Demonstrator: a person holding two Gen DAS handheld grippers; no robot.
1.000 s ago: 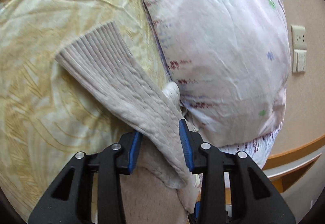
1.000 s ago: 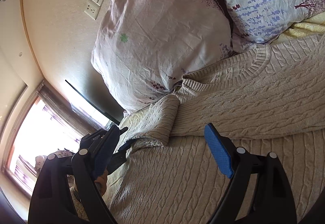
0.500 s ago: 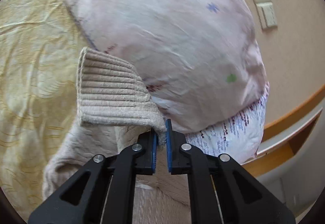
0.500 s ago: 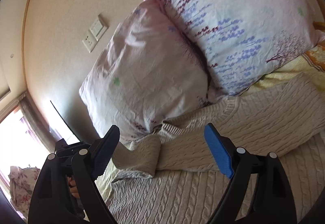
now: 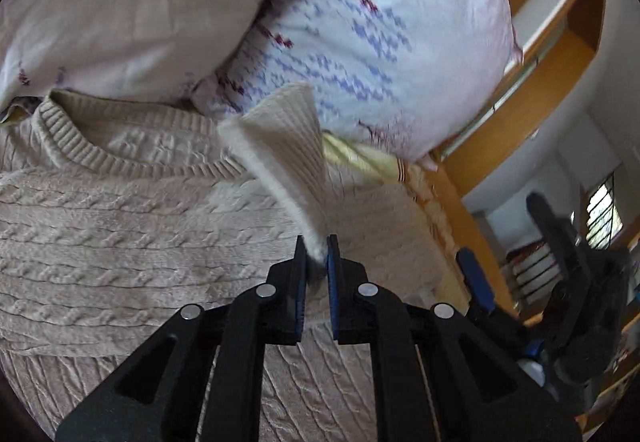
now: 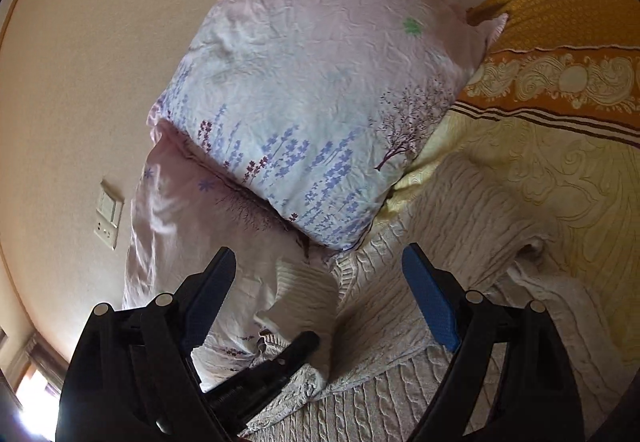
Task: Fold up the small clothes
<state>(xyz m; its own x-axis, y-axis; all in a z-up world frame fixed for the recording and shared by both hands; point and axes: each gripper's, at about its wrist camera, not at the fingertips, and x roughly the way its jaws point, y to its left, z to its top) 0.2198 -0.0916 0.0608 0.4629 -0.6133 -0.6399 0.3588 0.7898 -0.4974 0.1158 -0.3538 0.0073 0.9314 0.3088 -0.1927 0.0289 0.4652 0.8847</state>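
The beige cable-knit sweater [image 5: 132, 226] lay spread on the bed [image 6: 560, 177], its ribbed neckline toward the two pillows and its body running back toward the cameras. The near part of the body seemed folded over, though the wide lens made that hard to judge. The left gripper [image 5: 316, 258] had its fingers pressed together on the sleeve [image 5: 288, 137], pinching it close to the ribbed cuff. The sleeve rose from the fingers as a narrow strip, its long axis slanting up and to the left in the left wrist view, with the cuff end fanned out in front of the flowered pillow [image 5: 360, 29]. A plainer pinkish pillow [image 5: 132, 5] sat beside it, touching the sweater's neckline. The right gripper [image 6: 320, 294] hung over the sweater's shoulder area, its fingers spread wide with nothing between them. From the right wrist view the lifted cuff stood just beside the left gripper's black frame. The yellow bedsheet showed under the sweater's far edge.
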